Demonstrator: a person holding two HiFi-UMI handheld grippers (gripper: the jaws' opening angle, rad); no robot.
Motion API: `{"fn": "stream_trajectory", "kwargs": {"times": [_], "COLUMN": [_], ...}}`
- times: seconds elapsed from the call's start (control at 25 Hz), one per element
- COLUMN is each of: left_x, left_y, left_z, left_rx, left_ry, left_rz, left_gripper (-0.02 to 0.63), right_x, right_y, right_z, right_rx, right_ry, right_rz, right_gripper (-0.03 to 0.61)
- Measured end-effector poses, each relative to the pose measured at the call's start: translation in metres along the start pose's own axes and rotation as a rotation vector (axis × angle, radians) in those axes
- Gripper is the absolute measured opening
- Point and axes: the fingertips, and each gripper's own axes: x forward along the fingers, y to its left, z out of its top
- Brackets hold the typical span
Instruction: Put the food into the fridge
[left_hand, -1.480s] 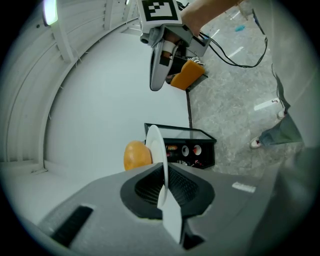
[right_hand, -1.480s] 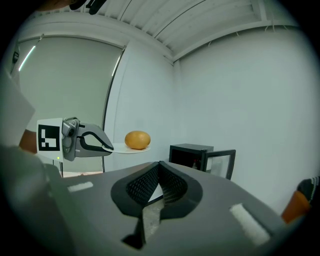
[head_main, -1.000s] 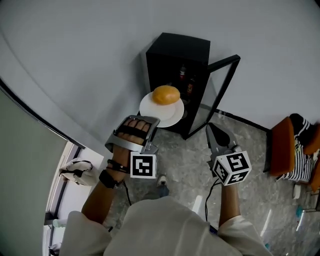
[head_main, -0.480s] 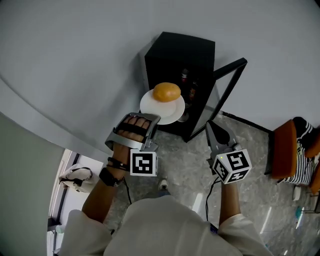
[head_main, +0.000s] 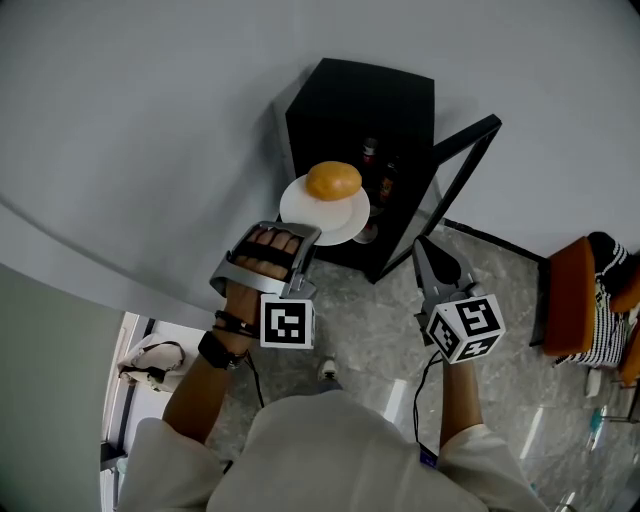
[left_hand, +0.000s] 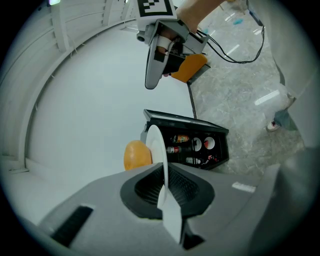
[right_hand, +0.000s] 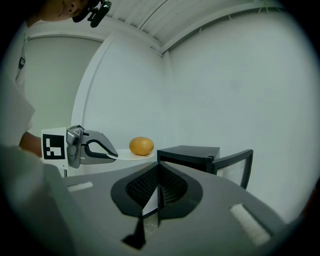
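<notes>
Fridge (head_main: 360, 95) on stone floor (head_main: 370, 320) by wall (head_main: 150, 130); L gripper (head_main: 303, 236) jaws clamp plate (head_main: 312, 214), R gripper (head_main: 421, 250) jaws together.

Golden-orange bun (head_main: 333, 180), white plate (head_main: 310, 222), black fridge (head_main: 360, 100), grey marbled floor (head_main: 380, 320), orange chair (head_main: 565, 295) far right.

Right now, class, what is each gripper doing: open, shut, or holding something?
Left gripper: shut on the white plate, which carries a round orange food item.
Right gripper: shut, holding nothing.
</notes>
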Motion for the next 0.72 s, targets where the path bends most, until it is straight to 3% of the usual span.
{"fn": "stream_trajectory", "kwargs": {"times": [0.48,0.72], "left_x": [0.049,0.071], "left_y": [-0.006,-0.009], "left_z": [-0.035,-0.042], "left_rx": [0.014,0.017], "left_ry": [-0.014,0.000], "left_rz": [-0.053,-0.028], "left_gripper": [0.018,0.017], "right_x": [0.055,0.074], "right_y": [-0.013,-0.022], "right_z": [0.002,-0.007], "right_rx": [-0.007,0.015], "right_ry": [-0.001,-0.017], "right_rz": [-0.026,0.011], "right_gripper": [0.008,0.007]}}
